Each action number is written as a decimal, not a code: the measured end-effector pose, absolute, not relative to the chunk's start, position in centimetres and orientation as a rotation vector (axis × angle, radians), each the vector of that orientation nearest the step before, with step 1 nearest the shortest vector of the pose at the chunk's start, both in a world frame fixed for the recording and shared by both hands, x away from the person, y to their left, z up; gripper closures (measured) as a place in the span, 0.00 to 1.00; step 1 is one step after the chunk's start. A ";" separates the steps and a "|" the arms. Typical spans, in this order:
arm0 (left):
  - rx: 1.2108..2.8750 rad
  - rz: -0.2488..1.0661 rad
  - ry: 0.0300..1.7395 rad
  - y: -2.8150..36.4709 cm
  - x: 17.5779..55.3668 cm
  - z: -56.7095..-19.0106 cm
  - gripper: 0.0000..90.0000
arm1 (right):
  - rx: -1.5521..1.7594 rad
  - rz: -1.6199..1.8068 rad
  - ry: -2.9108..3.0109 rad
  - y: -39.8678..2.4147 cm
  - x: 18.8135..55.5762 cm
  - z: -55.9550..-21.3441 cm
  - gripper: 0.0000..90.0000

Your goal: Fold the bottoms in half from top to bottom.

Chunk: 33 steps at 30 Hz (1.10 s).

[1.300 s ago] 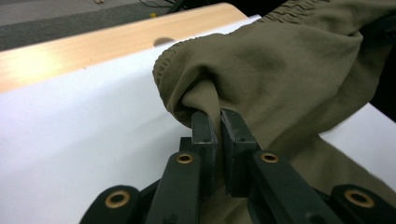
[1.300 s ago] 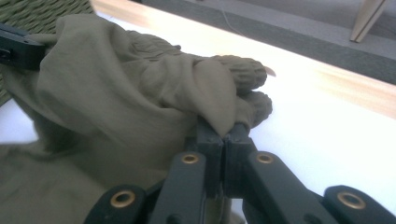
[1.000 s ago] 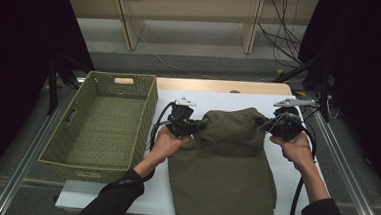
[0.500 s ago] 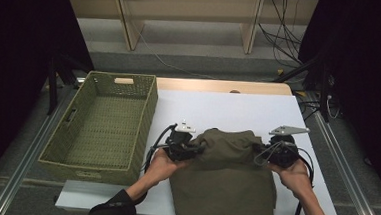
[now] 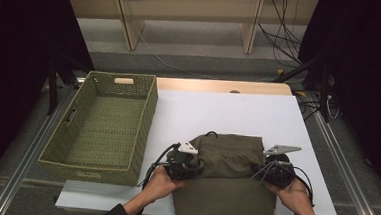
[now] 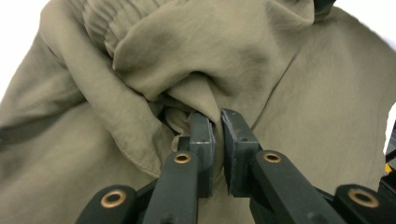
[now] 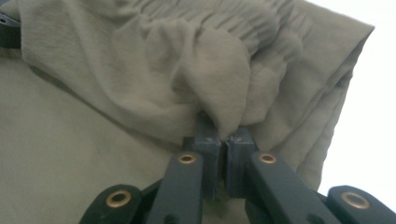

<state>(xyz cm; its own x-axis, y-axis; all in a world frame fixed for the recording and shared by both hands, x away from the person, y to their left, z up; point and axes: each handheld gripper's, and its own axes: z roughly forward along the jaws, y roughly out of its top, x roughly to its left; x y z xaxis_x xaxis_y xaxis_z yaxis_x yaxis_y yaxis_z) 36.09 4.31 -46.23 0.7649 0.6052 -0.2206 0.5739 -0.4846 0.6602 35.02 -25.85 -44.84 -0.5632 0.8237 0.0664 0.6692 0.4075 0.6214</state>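
An olive-green garment (image 5: 225,202) with a gathered elastic waistband lies on the white table (image 5: 228,115) near its front edge. Its waistband end is folded over the lower part. My left gripper (image 5: 195,166) is at the fold's left edge, and in the left gripper view its jaws (image 6: 217,122) are shut on a bunched pinch of the cloth (image 6: 280,70). My right gripper (image 5: 260,172) is at the fold's right edge. In the right gripper view it (image 7: 223,133) is shut tight on a fold of the cloth (image 7: 93,154) just below the waistband.
An empty green woven basket (image 5: 147,120) stands on the left, against the table's left side. A wooden strip (image 5: 220,86) runs along the table's far edge. Cables (image 5: 283,38) hang at the back right. The person's hands come in at the table's front edge.
Both grippers have moved toward the person and lower, drawing the held waistband end over the garment's lower part. Both grips have stayed as they were.
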 end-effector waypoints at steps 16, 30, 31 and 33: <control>2.193 -0.002 0.866 5.2 35.5 -45.4 0.75 | 1.327 0.802 2.474 -25.8 33.9 -45.7 0.96; 2.108 0.202 1.195 7.0 40.6 -44.1 0.41 | 1.460 1.054 2.252 -28.5 34.7 -42.4 0.53; 2.106 0.205 1.211 6.8 41.0 -44.2 0.38 | 1.480 1.051 2.215 -29.0 35.1 -42.2 0.52; 2.115 0.197 1.224 6.3 41.5 -44.4 0.35 | 1.536 1.033 2.165 -29.7 36.2 -42.1 0.52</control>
